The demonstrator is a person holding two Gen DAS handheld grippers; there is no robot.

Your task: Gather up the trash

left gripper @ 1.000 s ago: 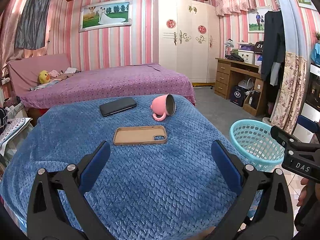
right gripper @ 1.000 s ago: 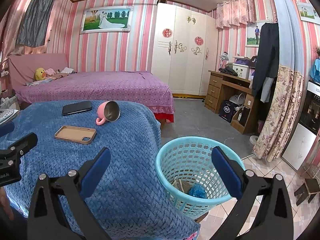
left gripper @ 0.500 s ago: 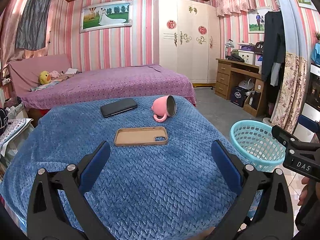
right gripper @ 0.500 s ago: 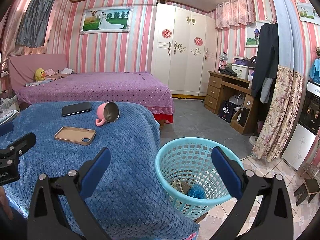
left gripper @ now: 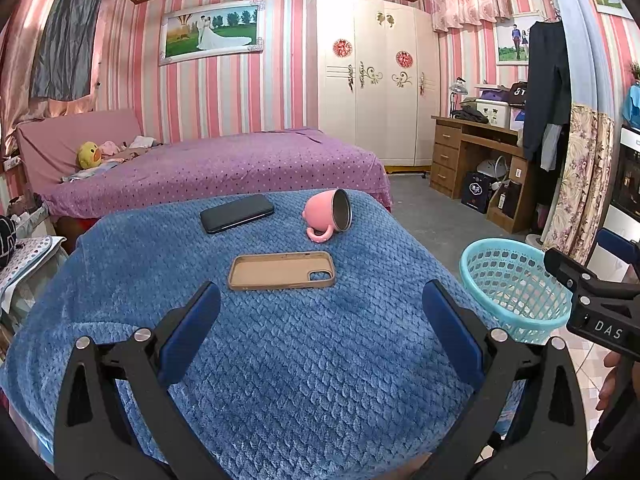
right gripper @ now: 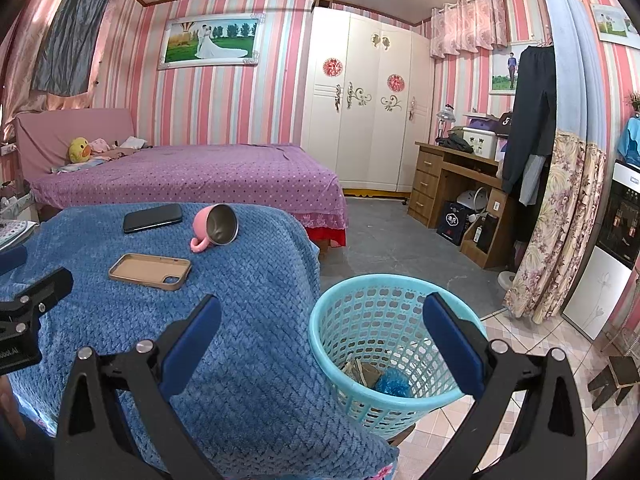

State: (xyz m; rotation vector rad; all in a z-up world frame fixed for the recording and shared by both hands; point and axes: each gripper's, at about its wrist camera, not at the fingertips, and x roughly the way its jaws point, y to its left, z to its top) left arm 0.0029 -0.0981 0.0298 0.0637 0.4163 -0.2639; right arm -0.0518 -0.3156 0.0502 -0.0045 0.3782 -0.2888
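One turquoise basket stands off the right-hand edge of the blue blanket, just beside it, and holds the trash: two pieces show at its bottom, a crumpled tan wrapper and a blue crinkled ball touching each other. Whether more lies beneath them cannot be told.

On the blanket lie three things, all well apart from the basket: one tan phone case lying open side up nearest the basket, one pink mug tipped on its side beyond it with its mouth turned toward the basket, and one black phone flat to the left of the mug.

There are two grippers. The right gripper hangs over the basket's near rim, its blue-padded fingers spread wide with nothing between them. The left gripper hovers over the bare blanket, on the near side of the phone case, fingers likewise wide apart and empty.

Against the frames from a second ago, nothing on the blanket or in the basket has shifted; both grippers have kept their spread and barely drifted.
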